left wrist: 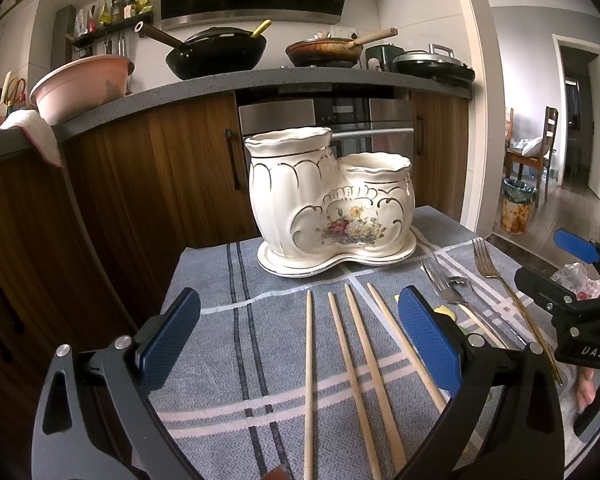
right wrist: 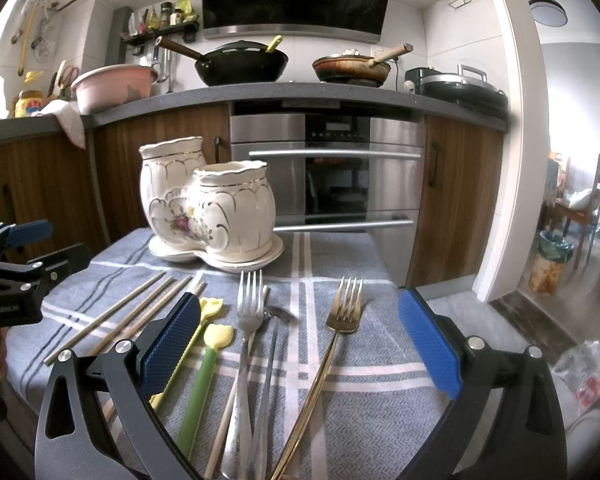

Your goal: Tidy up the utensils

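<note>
While spread wide and empty: left gripper [left wrist: 300, 344] straddling chopsticks [left wrist: 354, 364] lengthwise, nearer than right gripper [right wrist: 300, 344], likewise agape, empty.

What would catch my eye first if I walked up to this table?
Probably the cream ceramic holder with painted flowers and two cups, standing at the far end of the blue striped cloth. In front of it lie four wooden chopsticks, and to their right a gold fork beside a silver fork.

Gold fork [right wrist: 332, 344] handle runs off bottom edge.
</note>
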Demonstrator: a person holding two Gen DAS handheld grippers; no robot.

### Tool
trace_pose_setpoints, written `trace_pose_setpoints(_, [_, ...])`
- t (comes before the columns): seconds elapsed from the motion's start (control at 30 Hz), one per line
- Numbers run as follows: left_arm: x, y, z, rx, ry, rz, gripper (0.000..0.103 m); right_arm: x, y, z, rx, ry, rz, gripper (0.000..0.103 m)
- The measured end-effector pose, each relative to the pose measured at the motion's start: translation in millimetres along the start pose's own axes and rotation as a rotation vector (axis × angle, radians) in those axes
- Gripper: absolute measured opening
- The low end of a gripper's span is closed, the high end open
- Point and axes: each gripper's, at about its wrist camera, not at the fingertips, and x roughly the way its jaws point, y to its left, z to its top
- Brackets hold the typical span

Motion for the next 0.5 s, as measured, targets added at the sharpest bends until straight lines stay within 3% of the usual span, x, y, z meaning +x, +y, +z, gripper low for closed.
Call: trace_pose_setpoints(0.5, [2.2,-0.6,1.2,0.001,-0.001,0.005,0.098,-0.6,-0.2,0.5,0.000,0.000,0.000,0.098])
